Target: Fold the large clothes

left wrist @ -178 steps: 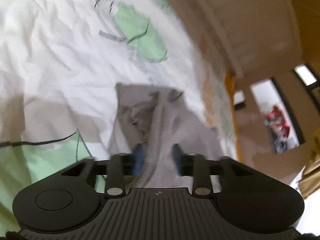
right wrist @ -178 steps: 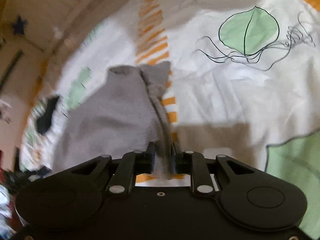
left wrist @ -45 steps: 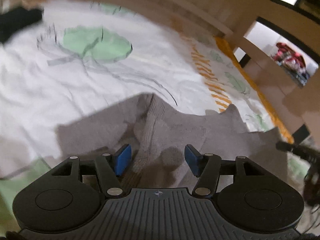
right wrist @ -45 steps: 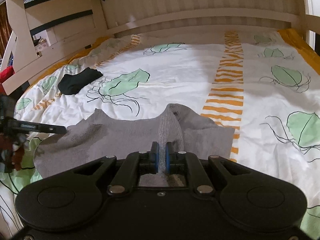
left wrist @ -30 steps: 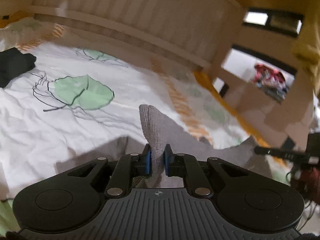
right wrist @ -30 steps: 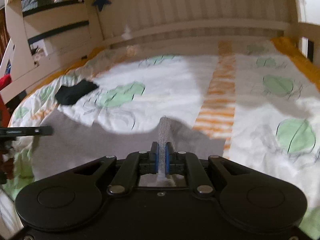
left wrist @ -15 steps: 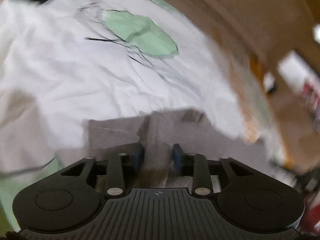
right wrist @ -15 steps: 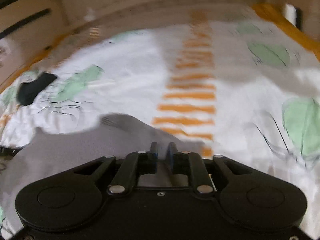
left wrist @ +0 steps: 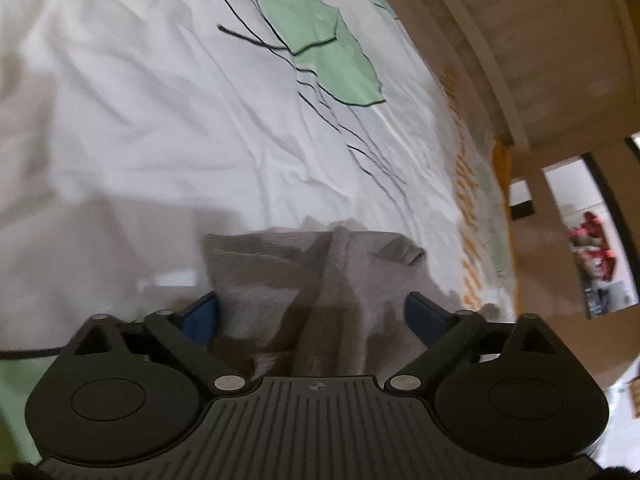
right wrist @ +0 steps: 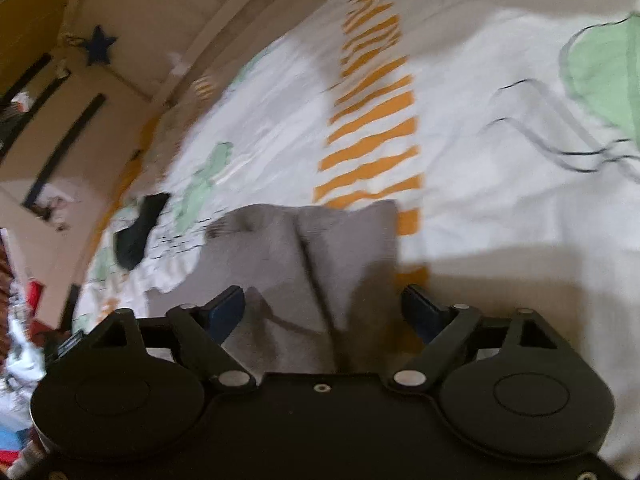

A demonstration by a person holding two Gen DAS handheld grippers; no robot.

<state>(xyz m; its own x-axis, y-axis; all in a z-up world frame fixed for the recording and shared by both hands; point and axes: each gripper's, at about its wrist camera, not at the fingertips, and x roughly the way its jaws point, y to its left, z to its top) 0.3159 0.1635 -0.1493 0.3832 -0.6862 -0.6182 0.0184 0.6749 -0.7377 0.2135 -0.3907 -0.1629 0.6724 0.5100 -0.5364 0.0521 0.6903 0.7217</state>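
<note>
Left gripper: the black two-finger left gripper (left wrist: 314,320) is hovering with its blue-padded jaws spread wide, gripping nothing.
Right gripper: the black two-finger right gripper (right wrist: 322,310) is likewise standing with jaws wide apart, nothing pinched between them.
Garment, from left gripper: the grey ribbed knit garment (left wrist: 320,280) is lying on the bed directly ahead of and under the spread fingers; a raised fold is running forward between the two pads. Whether a pad is touching cloth cannot be told.
Garment, from right gripper: the same garment (right wrist: 304,264) is filling the gap between the fingers and stretching forward and leftward; a crease is running up its middle, and its far right corner is lying over an orange stripe.
Bedding: a white quilt cover printed with green leaves and orange stripes (right wrist: 480,184) is lying under the garment on all sides.
Dark item: a small black cloth (right wrist: 140,228) is lying well apart, forward-left of the right gripper.
Star: a dark blue star (right wrist: 98,50) is hanging on the pale wooden bed frame (left wrist: 540,52) far ahead.
Count: one grey garment, two grippers, one black cloth, one star.
</note>
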